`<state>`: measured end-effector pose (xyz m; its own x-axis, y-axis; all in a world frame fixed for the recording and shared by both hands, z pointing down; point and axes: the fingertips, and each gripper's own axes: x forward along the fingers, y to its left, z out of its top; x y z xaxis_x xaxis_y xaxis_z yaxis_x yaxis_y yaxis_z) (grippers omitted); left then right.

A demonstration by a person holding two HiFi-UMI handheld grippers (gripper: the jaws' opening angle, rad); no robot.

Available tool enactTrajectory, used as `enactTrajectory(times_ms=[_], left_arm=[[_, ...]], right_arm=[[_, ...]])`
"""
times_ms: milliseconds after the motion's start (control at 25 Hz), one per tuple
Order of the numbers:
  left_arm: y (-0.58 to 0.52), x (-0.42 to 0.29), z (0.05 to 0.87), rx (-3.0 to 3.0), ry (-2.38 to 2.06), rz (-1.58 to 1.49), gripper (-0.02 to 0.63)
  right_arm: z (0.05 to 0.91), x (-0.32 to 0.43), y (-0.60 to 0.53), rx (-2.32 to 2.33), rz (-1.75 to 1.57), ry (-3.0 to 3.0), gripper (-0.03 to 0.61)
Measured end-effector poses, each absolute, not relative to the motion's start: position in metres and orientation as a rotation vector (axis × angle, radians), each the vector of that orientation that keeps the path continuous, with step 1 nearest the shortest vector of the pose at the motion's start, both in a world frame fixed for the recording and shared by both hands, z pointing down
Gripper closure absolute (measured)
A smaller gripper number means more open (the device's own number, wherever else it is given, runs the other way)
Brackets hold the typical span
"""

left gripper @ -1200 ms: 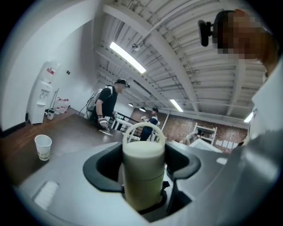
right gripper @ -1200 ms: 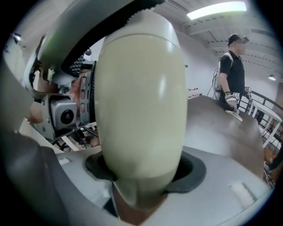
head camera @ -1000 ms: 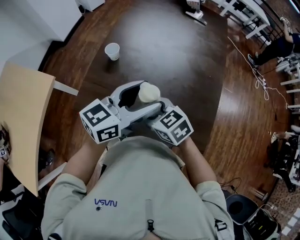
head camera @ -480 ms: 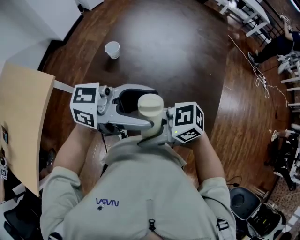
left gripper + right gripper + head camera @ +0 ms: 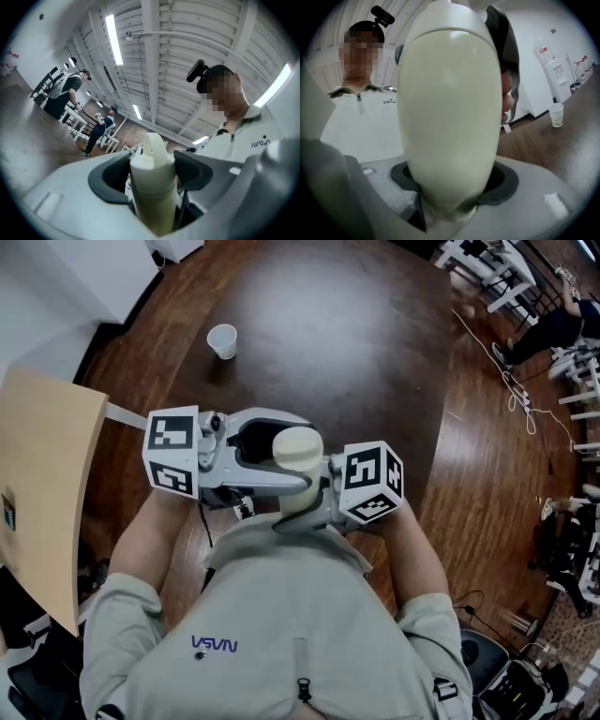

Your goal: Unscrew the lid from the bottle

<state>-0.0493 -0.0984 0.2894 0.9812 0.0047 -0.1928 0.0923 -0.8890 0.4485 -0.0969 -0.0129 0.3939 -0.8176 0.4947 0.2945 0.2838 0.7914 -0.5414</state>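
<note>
A cream plastic bottle [image 5: 298,454] is held upright in front of the person's chest, its lid end toward the head camera. My left gripper [image 5: 284,454] reaches in from the left. Its dark pads [image 5: 110,176] sit against the lid [image 5: 152,161], on which the jaws have just been closing. My right gripper [image 5: 315,497] comes from the right and lower down. In the right gripper view the bottle's body [image 5: 447,112] fills the frame, and the right gripper [image 5: 450,190] is shut on its lower part.
A round dark wooden table [image 5: 356,352] lies ahead with a white paper cup [image 5: 223,340] at its far left. A tan board [image 5: 47,484] stands at the left. Chairs, cables and people [image 5: 65,91] are farther off.
Both grippers rose and swung apart with the bottle, which now stands more upright. Over the last half second the picture barely differs.
</note>
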Motion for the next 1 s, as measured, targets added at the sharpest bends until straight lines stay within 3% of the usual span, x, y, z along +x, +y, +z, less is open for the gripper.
enactTrajectory(times_ms=[760,1000], left_arm=[[-0.152,-0.052,0.317,2.757,-0.935,-0.178,0.311],[-0.154,-0.047,0.341,2.665,-1.064,-0.173,0.313]], right_arm=[[0.452,-0.087,-0.138,0.689,0.344,-2.420,0.276],[0.471,-0.073,-0.145,0.840,0.313,-2.339,0.276]])
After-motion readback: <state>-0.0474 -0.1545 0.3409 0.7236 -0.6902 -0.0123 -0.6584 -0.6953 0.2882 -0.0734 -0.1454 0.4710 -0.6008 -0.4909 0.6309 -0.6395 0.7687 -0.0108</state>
